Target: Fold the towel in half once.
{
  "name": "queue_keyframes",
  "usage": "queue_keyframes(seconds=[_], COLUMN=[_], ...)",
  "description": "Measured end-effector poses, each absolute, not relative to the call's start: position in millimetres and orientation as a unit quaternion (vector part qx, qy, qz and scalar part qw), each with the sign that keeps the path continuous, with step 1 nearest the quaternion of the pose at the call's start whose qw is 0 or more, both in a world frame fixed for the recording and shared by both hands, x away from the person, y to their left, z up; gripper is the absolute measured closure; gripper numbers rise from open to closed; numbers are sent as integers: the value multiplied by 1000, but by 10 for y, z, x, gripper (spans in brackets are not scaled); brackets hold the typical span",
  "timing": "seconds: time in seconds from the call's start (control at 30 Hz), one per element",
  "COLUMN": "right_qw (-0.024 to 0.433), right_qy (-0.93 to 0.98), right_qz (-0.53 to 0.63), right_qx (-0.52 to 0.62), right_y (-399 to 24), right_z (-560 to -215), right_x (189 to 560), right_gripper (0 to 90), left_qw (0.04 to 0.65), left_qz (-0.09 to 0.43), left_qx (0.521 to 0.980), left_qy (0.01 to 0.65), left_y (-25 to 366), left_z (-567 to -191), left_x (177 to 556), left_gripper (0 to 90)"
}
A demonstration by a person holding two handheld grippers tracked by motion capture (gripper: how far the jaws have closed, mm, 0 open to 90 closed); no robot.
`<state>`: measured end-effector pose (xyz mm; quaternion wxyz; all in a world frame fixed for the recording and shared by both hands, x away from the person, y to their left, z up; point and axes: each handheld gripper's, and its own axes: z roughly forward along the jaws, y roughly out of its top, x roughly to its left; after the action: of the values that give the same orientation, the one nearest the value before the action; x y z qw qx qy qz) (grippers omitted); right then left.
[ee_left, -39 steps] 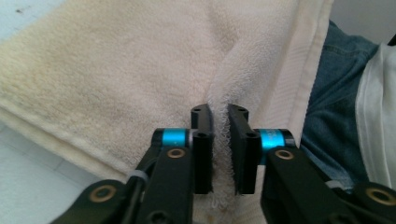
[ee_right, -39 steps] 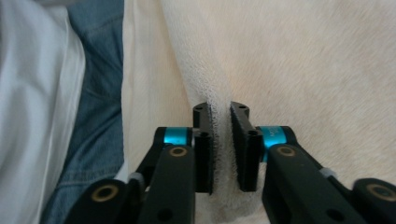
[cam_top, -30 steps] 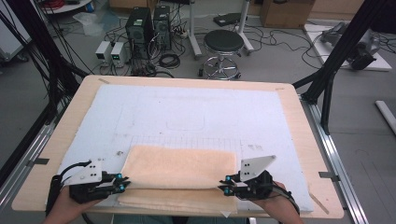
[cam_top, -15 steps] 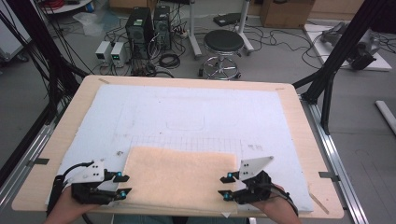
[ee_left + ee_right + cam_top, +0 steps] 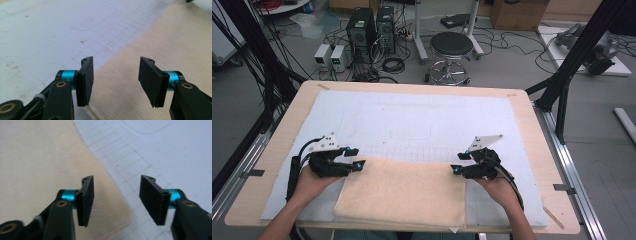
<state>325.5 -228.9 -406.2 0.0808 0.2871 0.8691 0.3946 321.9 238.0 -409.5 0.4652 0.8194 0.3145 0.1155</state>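
Both my grippers have travelled away from the near edge of the worktop since the earlier frame, carrying the towel's point(image 5: 404, 192) near edge over onto its far edge, so the fold now lies doubled. My left gripper point(image 5: 357, 159) and right gripper point(image 5: 457, 163) have just been opening their jaws; both sets now stand about half open with nothing between them, as the left gripper view point(image 5: 115, 82) and right gripper view point(image 5: 115, 200) confirm. The towel rests flat on the white mat point(image 5: 422, 120), at the middle of the worktop's near edge. Step in hand: release after the fold. Next move, I judge: withdraw, then re-grip one short side for a second fold.
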Motion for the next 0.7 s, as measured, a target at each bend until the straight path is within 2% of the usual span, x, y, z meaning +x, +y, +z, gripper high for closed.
queue_keyframes(seconds=[0.13,0.23,0.3,0.43,0.57,0.7], right_qw=[61,48,38,20,0,-22], right_qy=[874,877,878,877,874,864], right_qz=[380,378,377,384,385,393], right_qx=[296,293,293,289,298,312], right_y=[-2304,-2323,-2346,-2362,-2356,-2383], right_z=[-4181,-4249,-4287,-4341,-4360,-4391], right_x=[3369,3363,3351,3302,3291,3312], right_gripper=[403,430,465,569,617,693], left_qw=[432,421,418,415,425,429], left_qz=[94,74,67,42,14,7], left_qx=[831,835,838,843,835,838], left_qy=[338,347,344,340,349,337], left_y=[2363,2343,2330,2312,2363,2353], left_z=[-4276,-4353,-4367,-4384,-4411,-4412], left_x=[3405,3455,3457,3440,3457,3420], left_gripper=[418,378,384,466,526,690])
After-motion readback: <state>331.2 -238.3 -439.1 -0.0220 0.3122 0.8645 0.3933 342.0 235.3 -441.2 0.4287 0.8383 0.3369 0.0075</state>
